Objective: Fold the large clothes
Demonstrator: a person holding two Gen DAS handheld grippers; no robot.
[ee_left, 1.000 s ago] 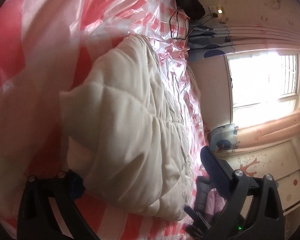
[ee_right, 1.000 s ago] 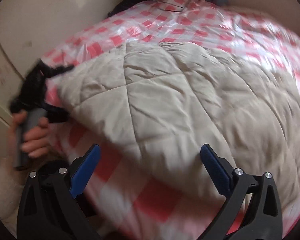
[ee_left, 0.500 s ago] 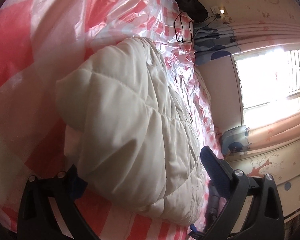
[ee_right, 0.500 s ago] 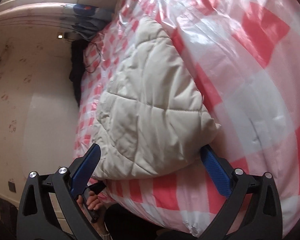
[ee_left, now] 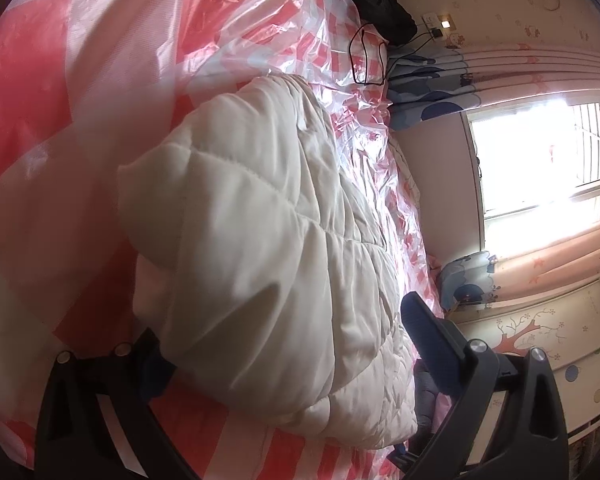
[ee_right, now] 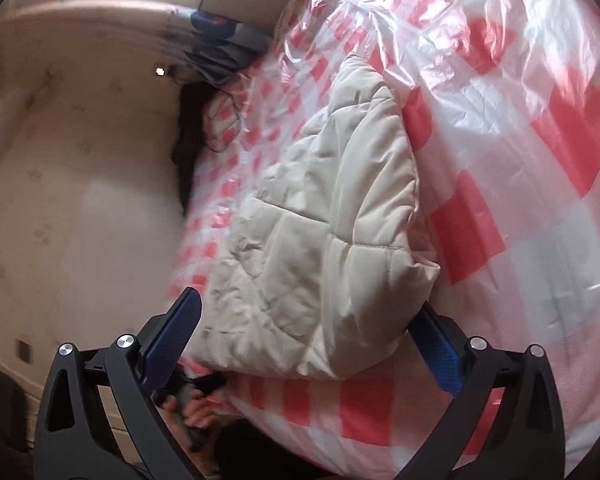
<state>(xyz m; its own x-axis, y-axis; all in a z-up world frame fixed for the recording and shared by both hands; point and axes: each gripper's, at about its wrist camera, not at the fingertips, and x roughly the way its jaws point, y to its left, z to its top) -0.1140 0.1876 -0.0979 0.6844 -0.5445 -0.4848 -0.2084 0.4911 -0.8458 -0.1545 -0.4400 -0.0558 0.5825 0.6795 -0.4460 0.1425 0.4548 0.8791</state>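
A cream quilted padded garment [ee_left: 268, 240] lies folded in a thick bundle on a bed covered with red-and-white checked plastic sheet [ee_left: 80, 92]. My left gripper [ee_left: 288, 344] is open, its jaws wide apart on either side of the bundle's near edge; its left finger is partly hidden under the fabric. In the right wrist view the same garment [ee_right: 324, 240] lies on the sheet [ee_right: 540, 200]. My right gripper [ee_right: 312, 336] is open, jaws straddling the bundle's near corner without closing on it.
Dark clothes [ee_left: 376, 0] and a black cable [ee_left: 364, 56] lie at the bed's far end. A window with curtains [ee_left: 540, 160] and a decorated cabinet [ee_left: 560, 340] stand beside the bed. The bed's edge and the hand holding the left gripper [ee_right: 196, 412] show below the bundle.
The right gripper has swung round from facing the bundle's broad side to its end corner, then shifted left. The left gripper has edged closer to the bundle. Both stayed open.
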